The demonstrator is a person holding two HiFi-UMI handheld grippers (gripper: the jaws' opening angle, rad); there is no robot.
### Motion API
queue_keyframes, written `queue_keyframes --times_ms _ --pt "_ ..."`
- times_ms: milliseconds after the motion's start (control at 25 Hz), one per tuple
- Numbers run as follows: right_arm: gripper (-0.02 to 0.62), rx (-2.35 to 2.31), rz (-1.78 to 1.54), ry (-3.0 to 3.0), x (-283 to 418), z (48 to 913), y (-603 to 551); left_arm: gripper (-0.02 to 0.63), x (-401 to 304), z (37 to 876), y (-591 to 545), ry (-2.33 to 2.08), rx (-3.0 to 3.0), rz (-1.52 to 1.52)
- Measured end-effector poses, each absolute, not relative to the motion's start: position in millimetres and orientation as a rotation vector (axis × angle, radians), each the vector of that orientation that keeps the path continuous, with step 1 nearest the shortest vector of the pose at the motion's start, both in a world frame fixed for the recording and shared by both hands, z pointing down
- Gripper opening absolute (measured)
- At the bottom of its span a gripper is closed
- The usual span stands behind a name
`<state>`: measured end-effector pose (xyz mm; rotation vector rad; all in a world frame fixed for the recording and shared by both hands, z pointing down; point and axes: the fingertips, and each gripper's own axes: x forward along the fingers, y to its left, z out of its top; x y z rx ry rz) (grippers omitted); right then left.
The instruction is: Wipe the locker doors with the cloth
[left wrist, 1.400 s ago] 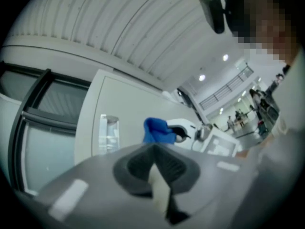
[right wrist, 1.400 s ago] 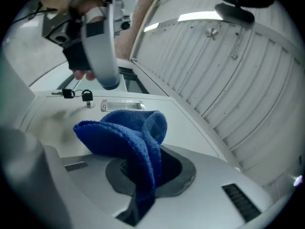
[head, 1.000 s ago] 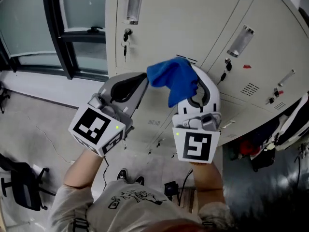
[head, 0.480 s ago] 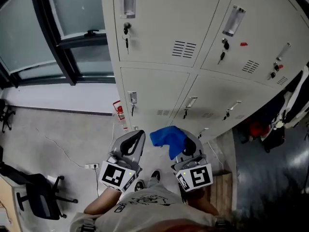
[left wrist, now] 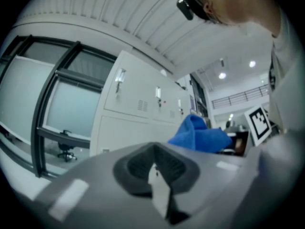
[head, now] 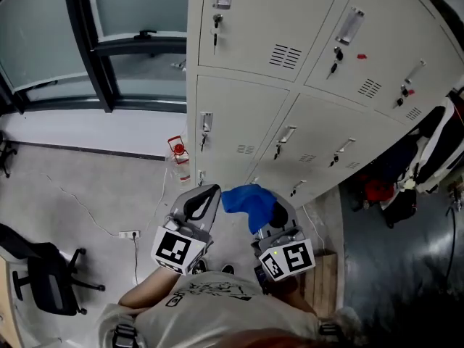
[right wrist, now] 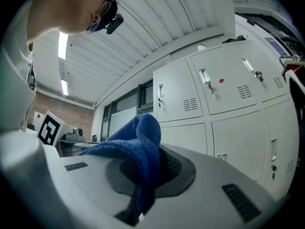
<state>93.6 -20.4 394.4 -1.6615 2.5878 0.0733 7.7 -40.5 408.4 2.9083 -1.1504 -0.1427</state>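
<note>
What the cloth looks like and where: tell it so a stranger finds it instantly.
Start at the bank of pale lockers; in front of it the person holds two grippers. The cloth is clamped in the right gripper: a bunched towel, the only bright blue thing, while the left gripper beside it holds nothing.

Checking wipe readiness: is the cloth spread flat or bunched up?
Bunched. The blue cloth hangs crumpled in folds from the right gripper, whose jaws are shut on it. It is not touching the locker doors.
</note>
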Motion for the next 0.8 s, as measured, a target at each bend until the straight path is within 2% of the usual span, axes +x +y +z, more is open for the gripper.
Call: queue_keyframes --times_ms 480,800 --pt "0.028 -1.680 0.017 2.544 145 394 -3 0.002 49 400 -31 -1.172 2.911 -0.211" --pt "0.028 -1.638 0.014 2.531 150 395 -8 0.002 61 397 -33 -1.180 2.933 -0.193"
